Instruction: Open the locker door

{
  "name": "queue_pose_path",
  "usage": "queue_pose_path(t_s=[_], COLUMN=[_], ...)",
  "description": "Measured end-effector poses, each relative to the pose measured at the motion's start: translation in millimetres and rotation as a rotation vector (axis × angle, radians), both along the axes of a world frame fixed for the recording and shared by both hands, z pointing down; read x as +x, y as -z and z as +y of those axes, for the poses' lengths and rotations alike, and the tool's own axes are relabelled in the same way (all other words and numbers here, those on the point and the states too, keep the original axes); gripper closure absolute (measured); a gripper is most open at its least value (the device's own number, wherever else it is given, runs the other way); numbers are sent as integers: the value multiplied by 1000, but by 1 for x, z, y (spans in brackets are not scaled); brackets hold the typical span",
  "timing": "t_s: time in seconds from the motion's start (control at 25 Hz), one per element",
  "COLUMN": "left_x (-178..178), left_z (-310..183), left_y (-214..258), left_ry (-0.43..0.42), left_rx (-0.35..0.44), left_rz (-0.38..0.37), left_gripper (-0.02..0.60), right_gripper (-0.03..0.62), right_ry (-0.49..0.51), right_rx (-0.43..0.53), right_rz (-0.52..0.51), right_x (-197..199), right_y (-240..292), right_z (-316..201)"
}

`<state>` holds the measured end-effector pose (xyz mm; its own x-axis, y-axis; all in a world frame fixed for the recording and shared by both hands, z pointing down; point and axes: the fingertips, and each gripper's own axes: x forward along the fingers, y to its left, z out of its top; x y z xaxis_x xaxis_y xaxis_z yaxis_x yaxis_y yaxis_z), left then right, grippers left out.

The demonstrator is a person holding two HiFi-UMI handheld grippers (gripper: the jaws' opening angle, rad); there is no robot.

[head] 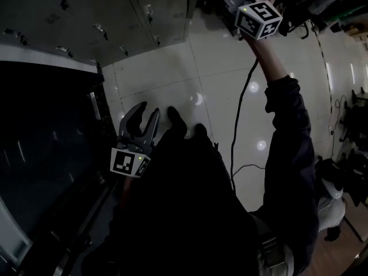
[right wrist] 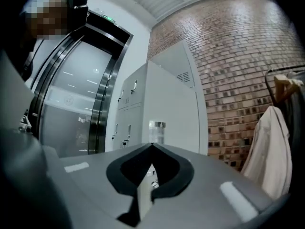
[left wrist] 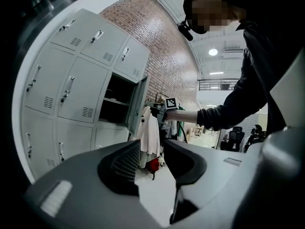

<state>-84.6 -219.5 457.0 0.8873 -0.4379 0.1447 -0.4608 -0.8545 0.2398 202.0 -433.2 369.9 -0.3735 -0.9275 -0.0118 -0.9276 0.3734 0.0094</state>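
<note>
A bank of grey lockers (head: 86, 16) (left wrist: 71, 80) stands by a brick wall. One locker door (left wrist: 137, 104) is swung open, and its dark compartment (left wrist: 116, 99) shows. My right gripper (right wrist: 151, 145) is shut, tips meeting with nothing visible between them. It points at the open door (right wrist: 171, 109), just below a small metal handle (right wrist: 157, 130). Its marker cube (head: 259, 17) (left wrist: 170, 102) is held out at arm's length beside the door's edge. My left gripper (head: 148, 109) (left wrist: 151, 147) hangs low over the tiled floor, open and holding nothing.
A dark glass doorway with a metal frame (head: 46, 154) (right wrist: 76, 109) stands next to the lockers. A white coat (right wrist: 269, 147) (left wrist: 148, 132) hangs on a rack beside the open door. A black cable (head: 241, 114) trails across the floor. Office chairs (left wrist: 233, 137) stand further back.
</note>
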Motion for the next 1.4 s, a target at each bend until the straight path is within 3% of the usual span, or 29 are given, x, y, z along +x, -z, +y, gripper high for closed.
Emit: queue_pose_path(t_s=[0.2,0.56,0.88,1.08,1.16,1.28,1.4], left_x=[50,111,139,148,143,127,109], left_z=[30,76,134,171,182,188,193], left_y=[2,1,11,15,14,16,20], left_ry=[-68,-205,-248,-179,-120,2,109], left_rx=[4,27,48,80,81,86,65], left_rz=[-22,-110,-141,-126,-124,-122,-105], left_gripper=[413,413,413,413,413,413,413], right_gripper=[594,594,594,594,594,594,594], right_ry=[6,-37,-43,29,-2,-121,-153], right_rx=[18,71,103,250,314,265,150], right_rz=[0,-13,-90,-6,-73,-185,-228], right_x=[33,49,50,26,13,-6,-38], right_y=[-1,-12,-9,15,25,17,-7], right_z=[68,208,284,330,352,382,413])
